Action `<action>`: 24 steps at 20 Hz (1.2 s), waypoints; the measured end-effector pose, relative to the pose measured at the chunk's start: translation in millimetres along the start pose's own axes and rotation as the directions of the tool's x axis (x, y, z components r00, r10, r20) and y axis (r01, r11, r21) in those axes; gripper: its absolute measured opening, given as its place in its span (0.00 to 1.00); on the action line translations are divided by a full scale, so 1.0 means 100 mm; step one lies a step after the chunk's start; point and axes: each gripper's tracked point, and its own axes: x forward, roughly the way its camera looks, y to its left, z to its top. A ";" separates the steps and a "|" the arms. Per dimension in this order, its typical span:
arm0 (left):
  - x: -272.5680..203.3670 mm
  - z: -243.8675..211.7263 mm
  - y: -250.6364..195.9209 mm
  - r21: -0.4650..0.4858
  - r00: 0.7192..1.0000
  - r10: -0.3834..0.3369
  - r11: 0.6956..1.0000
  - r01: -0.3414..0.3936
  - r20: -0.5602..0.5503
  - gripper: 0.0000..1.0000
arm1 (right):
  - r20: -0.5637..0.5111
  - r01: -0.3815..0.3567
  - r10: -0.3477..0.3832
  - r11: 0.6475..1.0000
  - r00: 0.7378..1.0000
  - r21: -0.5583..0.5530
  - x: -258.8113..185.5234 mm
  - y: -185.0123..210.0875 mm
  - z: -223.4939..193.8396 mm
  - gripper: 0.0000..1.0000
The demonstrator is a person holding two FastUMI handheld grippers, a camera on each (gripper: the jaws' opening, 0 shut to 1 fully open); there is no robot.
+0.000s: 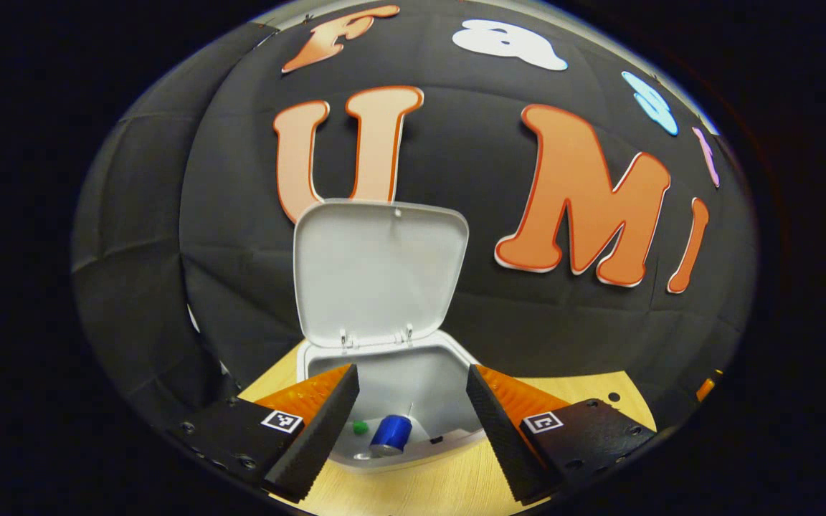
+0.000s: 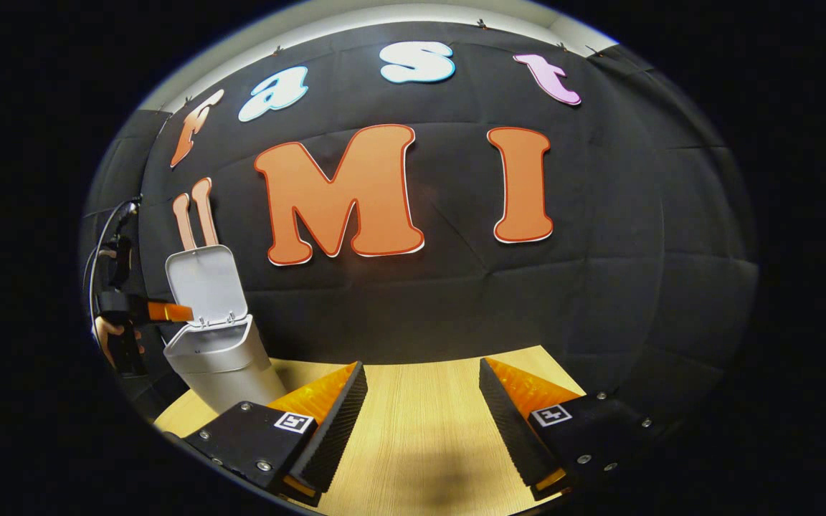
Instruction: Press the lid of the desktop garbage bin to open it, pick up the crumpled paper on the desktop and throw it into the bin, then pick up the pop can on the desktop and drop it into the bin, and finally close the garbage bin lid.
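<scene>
A: Start at the bottom of the left gripper view. What are the tongs doing?

B: The left gripper (image 1: pixel 413 419) stands wide open, fingers spread to either side of the lower centre, nothing between them. Just past the tips is the garbage bin (image 1: pixel 456 441), white, on the wooden desktop (image 1: pixel 420 487).

A: And inside it?

B: The pop can (image 1: pixel 391 434), blue, lies down in the bin at lower centre of the frame. A small green bit (image 1: pixel 361 427) sits just left of it. I cannot make out the crumpled paper for certain.

A: The lid?

B: The lid (image 1: pixel 381 269) is up, standing nearly upright behind the opening at mid-frame, hinged at its lower edge, with the black booth wall (image 1: pixel 528 322) behind.

A: Now the right gripper view.

B: The right gripper (image 2: pixel 420 423) is also wide open and holds nothing, above bare desktop (image 2: pixel 420 444) at the bottom. Farther off, at the left edge, stands the bin (image 2: pixel 223 373) with its lid (image 2: pixel 205 287) raised. The left gripper (image 2: pixel 169 312) hangs just beside the bin's top, a hand (image 2: pixel 115 337) behind it.
</scene>
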 end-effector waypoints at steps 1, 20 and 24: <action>-0.07 0.14 0.00 0.009 1.000 0.007 1.000 -0.007 0.027 0.95 | -0.003 -0.004 0.004 1.000 1.000 0.002 -0.02 0.01 -0.02 0.94; 1.25 1.54 0.23 0.156 0.979 0.191 0.967 -0.200 0.074 0.95 | 0.017 0.072 -0.075 0.989 0.997 0.129 -0.12 -0.46 0.00 0.94; 1.08 1.26 0.16 0.028 0.989 0.141 0.989 -0.143 0.052 0.98 | 0.015 0.063 -0.065 0.990 0.998 0.124 -0.12 -0.45 0.01 0.94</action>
